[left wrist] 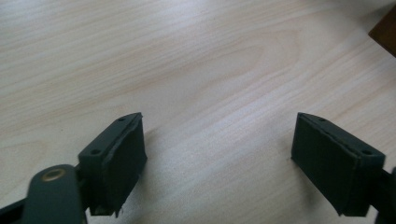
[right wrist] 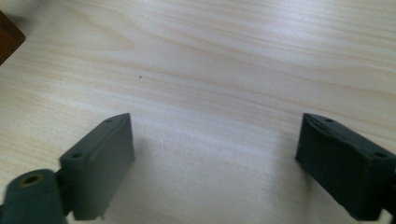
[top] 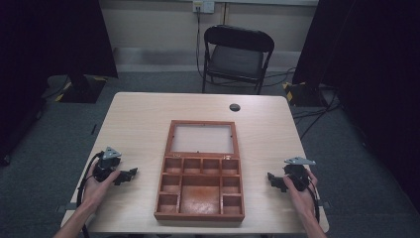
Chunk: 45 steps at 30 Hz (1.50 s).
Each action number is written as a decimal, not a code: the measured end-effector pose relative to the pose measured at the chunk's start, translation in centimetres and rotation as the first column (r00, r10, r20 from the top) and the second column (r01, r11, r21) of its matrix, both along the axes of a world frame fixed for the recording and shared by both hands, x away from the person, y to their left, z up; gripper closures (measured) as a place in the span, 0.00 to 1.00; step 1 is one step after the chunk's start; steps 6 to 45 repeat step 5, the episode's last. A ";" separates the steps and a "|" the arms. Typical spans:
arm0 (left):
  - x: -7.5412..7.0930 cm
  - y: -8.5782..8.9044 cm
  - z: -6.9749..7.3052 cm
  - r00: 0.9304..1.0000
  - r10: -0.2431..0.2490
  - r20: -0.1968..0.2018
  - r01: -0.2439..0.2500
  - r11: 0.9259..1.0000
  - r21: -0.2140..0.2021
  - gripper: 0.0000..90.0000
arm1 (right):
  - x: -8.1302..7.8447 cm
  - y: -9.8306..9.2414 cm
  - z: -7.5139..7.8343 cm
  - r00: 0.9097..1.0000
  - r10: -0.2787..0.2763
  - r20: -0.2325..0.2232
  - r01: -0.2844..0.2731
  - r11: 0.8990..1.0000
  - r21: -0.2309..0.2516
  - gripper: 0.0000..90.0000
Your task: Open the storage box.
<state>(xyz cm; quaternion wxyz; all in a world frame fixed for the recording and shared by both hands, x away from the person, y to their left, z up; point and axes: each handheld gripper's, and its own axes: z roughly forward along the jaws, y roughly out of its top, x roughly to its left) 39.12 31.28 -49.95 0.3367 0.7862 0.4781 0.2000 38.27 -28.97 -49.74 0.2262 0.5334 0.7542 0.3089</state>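
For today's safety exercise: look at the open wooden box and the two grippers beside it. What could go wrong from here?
1. The hinged lid lies flat open behind the wooden compartment box; a gripper reaching over might knock its clear panel.
2. The left gripper and right gripper, both open and empty, flank the box; pushing from one side could slide it across the smooth table.
3. The box sits near the table's front edge and could be nudged off.
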 end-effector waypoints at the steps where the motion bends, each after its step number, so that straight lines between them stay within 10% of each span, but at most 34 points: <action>1: 0.0 0.1 -0.1 1.000 -0.010 0.010 0.010 1.000 0.012 0.15 | 0.0 0.1 -0.2 1.000 -0.003 0.012 0.003 1.000 0.005 0.05; 45: 0.0 0.1 -0.3 1.000 0.004 0.021 -0.004 1.000 -0.005 0.11 | 0.1 0.1 -0.3 1.000 -0.005 0.018 0.005 1.000 0.008 0.05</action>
